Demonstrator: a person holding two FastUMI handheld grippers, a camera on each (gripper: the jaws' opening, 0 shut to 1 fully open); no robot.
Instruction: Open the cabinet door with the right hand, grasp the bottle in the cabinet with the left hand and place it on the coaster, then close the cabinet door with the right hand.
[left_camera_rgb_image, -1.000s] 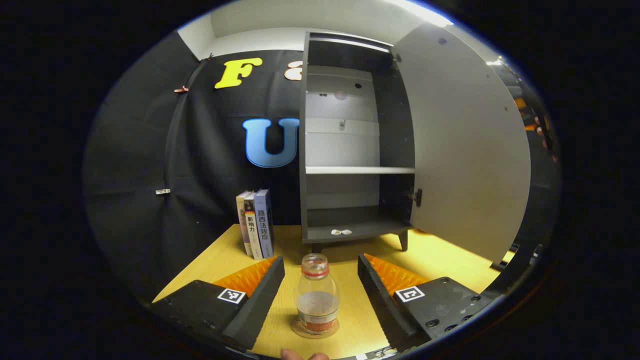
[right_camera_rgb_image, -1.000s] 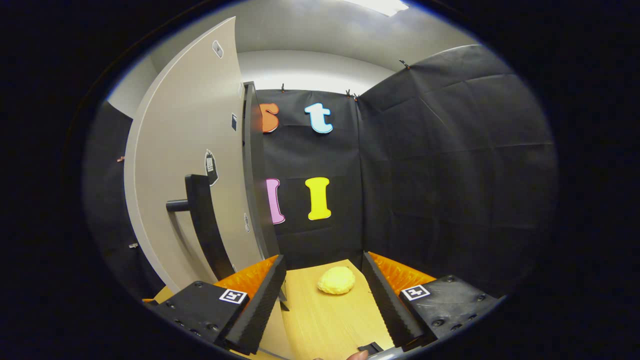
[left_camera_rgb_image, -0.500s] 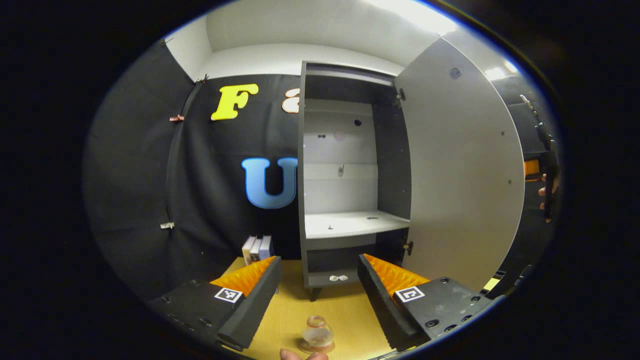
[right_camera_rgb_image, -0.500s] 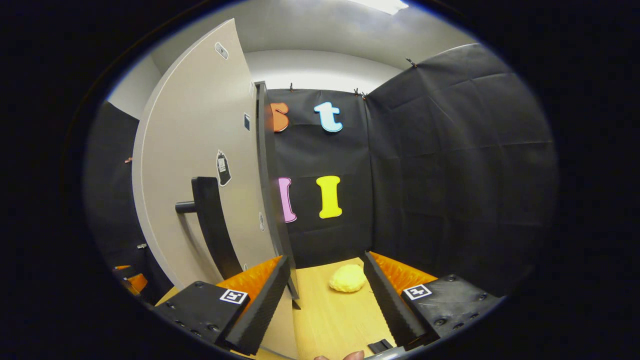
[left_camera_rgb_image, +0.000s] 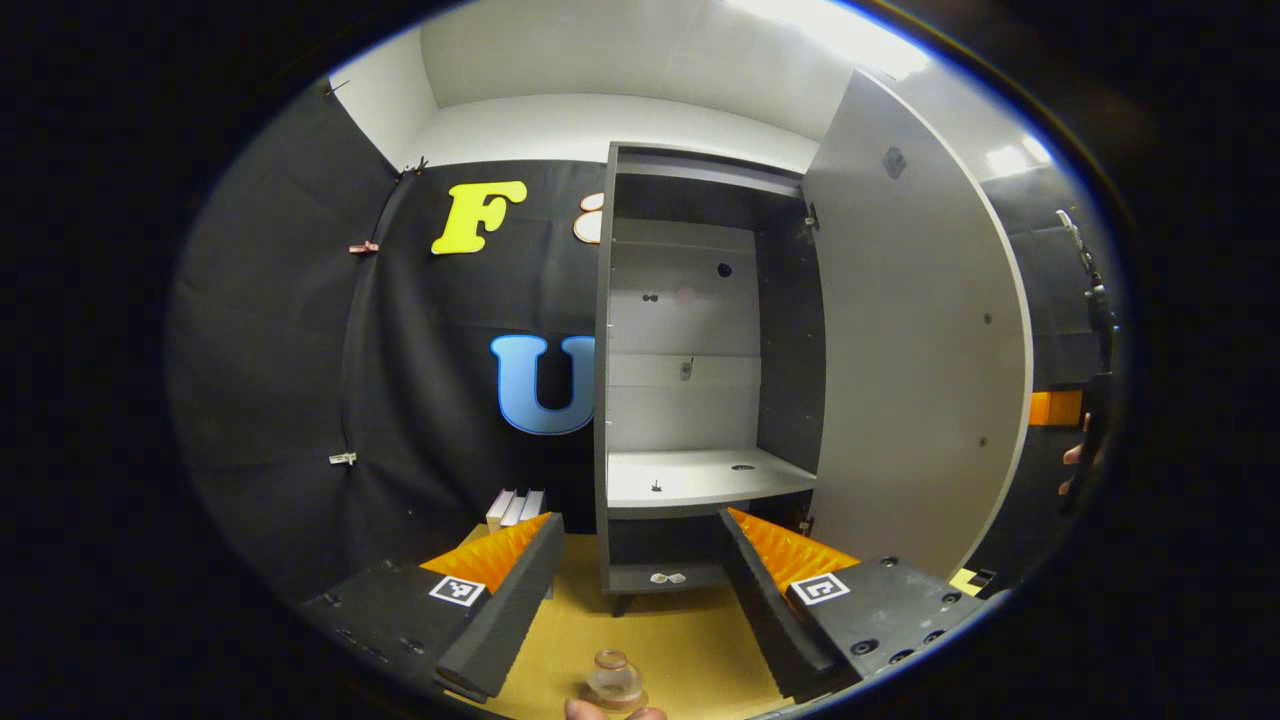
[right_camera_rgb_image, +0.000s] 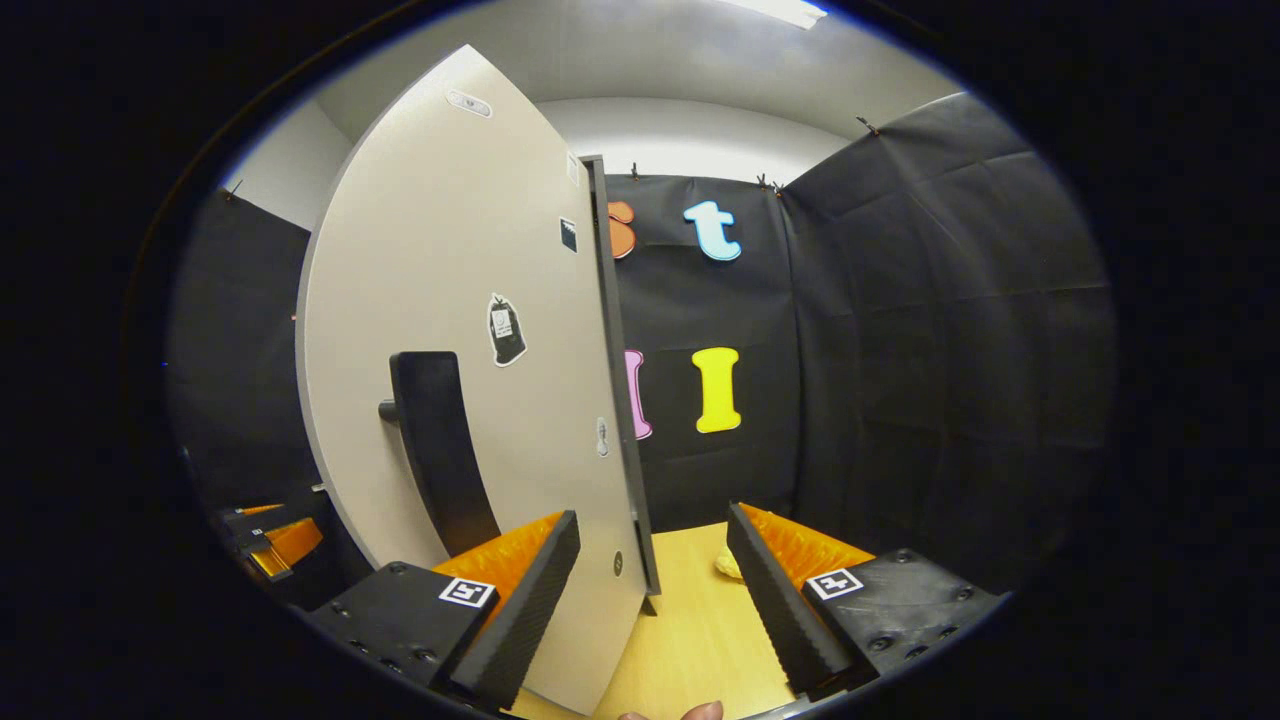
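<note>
**Inspector A:** Condition of the bottle (left_camera_rgb_image: 613, 680)?

**Inspector B:** Clear plastic, no cap, narrow neck widening to a rounded body. It stands upright on the wooden table (left_camera_rgb_image: 690, 650), near the bottom edge of the left gripper view, in front of the cabinet (left_camera_rgb_image: 690, 400). Whatever lies under it cannot be made out from this angle.

**Inspector A:** Left gripper (left_camera_rgb_image: 640, 590)?

**Inspector B:** Fingers spread wide, nothing between them. The bottle sits below and apart from both.

**Inspector A:** The cabinet?

**Inspector B:** Dark grey frame, pale back panel, one light shelf with nothing on it. The door (left_camera_rgb_image: 920, 360) stands open to the right. Some books (left_camera_rgb_image: 515, 506) stand left of the cabinet.

**Inspector A:** Right gripper (right_camera_rgb_image: 650, 590)?

**Inspector B:** Also spread, gripping nothing. The door's (right_camera_rgb_image: 470, 380) free edge runs down between its fingers, the black handle (right_camera_rgb_image: 435, 440) to the left on the outer face. A yellow object (right_camera_rgb_image: 728, 567) lies on the table beyond.
</note>
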